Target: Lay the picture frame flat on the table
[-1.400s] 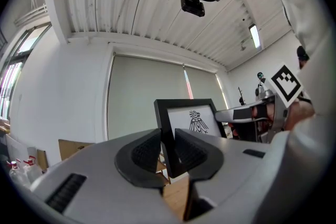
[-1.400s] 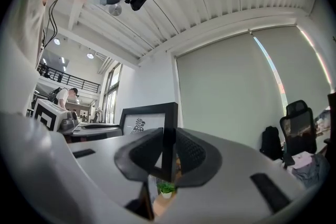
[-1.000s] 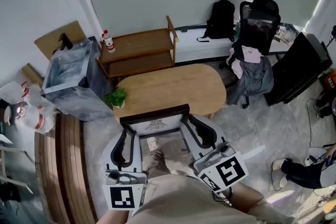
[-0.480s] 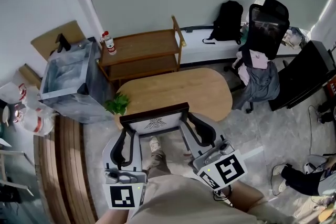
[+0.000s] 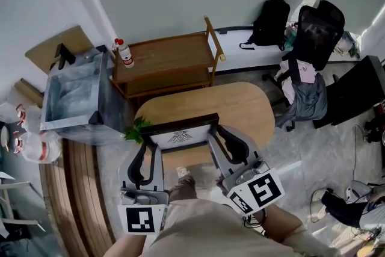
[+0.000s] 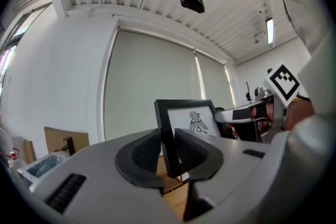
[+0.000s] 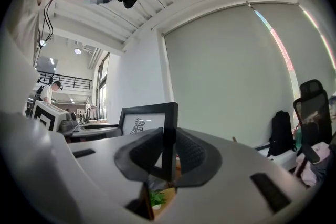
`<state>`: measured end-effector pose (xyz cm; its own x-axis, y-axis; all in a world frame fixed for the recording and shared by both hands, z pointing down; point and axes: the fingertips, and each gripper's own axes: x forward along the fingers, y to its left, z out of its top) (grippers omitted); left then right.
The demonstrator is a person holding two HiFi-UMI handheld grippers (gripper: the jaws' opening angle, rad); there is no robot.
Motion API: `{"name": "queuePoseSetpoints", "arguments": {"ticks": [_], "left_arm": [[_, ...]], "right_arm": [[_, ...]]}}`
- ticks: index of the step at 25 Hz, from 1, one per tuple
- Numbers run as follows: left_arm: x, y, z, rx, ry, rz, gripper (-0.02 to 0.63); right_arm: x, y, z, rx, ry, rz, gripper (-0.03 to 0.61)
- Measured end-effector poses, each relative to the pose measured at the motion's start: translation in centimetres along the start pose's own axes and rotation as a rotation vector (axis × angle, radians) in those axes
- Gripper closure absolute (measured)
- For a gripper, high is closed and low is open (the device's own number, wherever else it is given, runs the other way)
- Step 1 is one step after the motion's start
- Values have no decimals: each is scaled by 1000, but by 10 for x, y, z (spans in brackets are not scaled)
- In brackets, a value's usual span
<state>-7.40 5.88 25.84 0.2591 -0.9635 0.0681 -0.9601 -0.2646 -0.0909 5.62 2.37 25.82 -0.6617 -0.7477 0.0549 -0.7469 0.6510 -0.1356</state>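
Observation:
A black picture frame (image 5: 180,136) with a white mat and a small dark figure print is held in the air over the near edge of the oval wooden table (image 5: 240,106). My left gripper (image 5: 146,156) is shut on the picture frame's left side (image 6: 168,149), and my right gripper (image 5: 218,148) is shut on its right side (image 7: 169,149). The frame (image 7: 144,123) stands upright, tilted toward me, with its print (image 6: 197,122) facing me. A little of the table (image 6: 177,202) shows below the jaws.
A small green plant (image 5: 136,128) sits at the table's near left edge. Behind the table stand a wooden shelf unit (image 5: 165,60) with a bottle (image 5: 124,54), a grey bin (image 5: 75,96) at left, and an office chair (image 5: 310,78) draped with clothes at right.
The frame and both grippers have moved forward over the table's near edge, and the head view has shifted so the room sits lower. Both grips are unchanged.

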Motion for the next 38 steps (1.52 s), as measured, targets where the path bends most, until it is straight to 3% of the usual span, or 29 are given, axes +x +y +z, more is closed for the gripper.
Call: {"name": "queuePoseSetpoints", "arguments": {"ticks": [3, 8, 16, 21, 30, 38], "left_arm": [[32, 33, -4, -16, 32, 0, 534], [82, 76, -4, -23, 12, -20, 534], [125, 130, -11, -36, 31, -10, 534], [136, 142, -15, -53, 29, 9, 534], [150, 141, -33, -83, 108, 74, 534], [187, 143, -65, -169, 150, 117, 535]], "right_arm": [[44, -8, 2, 9, 12, 0, 521], [108, -24, 7, 13, 12, -17, 522], [174, -30, 12, 1, 26, -21, 522], [192, -32, 5, 13, 53, -3, 520], [210, -50, -12, 54, 104, 59, 521], [241, -84, -39, 67, 172, 62, 522]]}}
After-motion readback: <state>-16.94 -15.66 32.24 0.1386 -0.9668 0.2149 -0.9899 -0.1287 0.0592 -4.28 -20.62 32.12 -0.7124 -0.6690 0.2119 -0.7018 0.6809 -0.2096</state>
